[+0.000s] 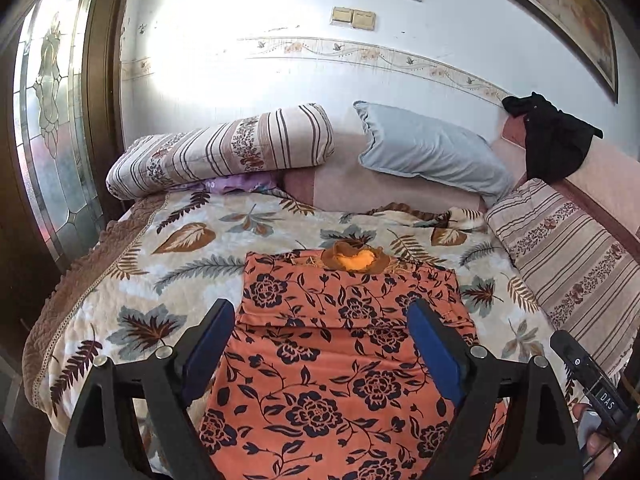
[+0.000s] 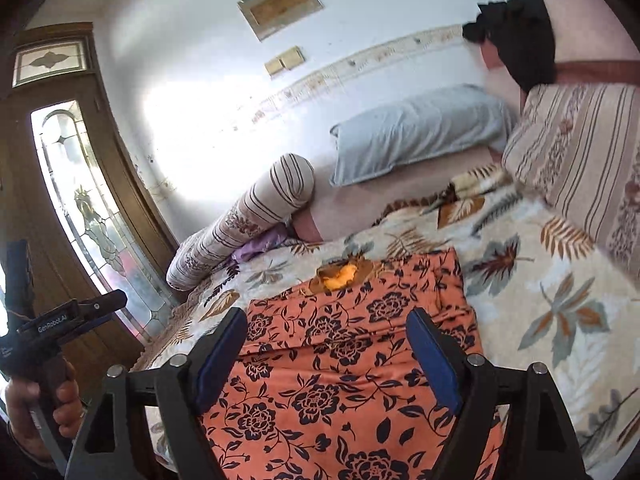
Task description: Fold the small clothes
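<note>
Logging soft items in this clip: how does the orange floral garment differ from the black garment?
The orange floral garment lies spread flat on the leaf-print bedspread; the black garment hangs bunched over the headboard. The orange one is patterned with dark flowers, the black one plain. The orange one sits right before both open grippers; the black one is far off. Both are untouched.

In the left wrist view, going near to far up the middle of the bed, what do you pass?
Left hand-held gripper, open, no cloth between its fingers → orange floral garment lying flat → its brown-and-yellow neckline → leaf-print bedspread → blue-grey pillow → wall switches.
</note>
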`<action>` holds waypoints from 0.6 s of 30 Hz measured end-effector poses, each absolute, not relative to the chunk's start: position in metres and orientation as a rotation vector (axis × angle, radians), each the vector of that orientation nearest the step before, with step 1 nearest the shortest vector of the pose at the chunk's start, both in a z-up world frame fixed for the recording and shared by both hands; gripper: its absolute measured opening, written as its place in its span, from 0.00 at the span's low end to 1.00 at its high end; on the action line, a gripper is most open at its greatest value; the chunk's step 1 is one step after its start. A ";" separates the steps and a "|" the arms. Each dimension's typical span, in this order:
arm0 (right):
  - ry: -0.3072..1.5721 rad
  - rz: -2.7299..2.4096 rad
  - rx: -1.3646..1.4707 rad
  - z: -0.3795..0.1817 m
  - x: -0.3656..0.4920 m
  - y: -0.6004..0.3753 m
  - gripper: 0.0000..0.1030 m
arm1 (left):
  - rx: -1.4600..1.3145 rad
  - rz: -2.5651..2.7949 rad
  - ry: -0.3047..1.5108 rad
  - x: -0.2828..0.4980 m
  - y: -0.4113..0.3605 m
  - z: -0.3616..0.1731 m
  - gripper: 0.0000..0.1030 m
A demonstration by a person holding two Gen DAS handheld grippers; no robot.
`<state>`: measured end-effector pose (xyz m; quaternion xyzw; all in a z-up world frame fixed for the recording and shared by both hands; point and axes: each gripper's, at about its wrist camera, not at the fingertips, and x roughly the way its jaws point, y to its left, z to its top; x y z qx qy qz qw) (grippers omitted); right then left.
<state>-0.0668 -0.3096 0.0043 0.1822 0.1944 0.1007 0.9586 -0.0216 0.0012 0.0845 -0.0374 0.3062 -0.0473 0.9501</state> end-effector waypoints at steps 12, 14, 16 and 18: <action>0.737 0.204 0.484 -0.108 -0.061 -0.301 0.86 | -0.116 0.070 0.886 -0.007 0.037 -0.033 0.86; 0.773 0.191 0.494 -0.118 -0.060 -0.301 0.86 | -0.129 0.078 0.905 -0.009 0.041 -0.042 0.86; 0.790 0.191 0.498 -0.123 -0.059 -0.299 0.86 | -0.148 0.073 0.908 -0.010 0.043 -0.044 0.86; 0.779 0.188 0.491 -0.119 -0.060 -0.299 0.86 | -0.152 0.062 0.900 -0.010 0.042 -0.042 0.86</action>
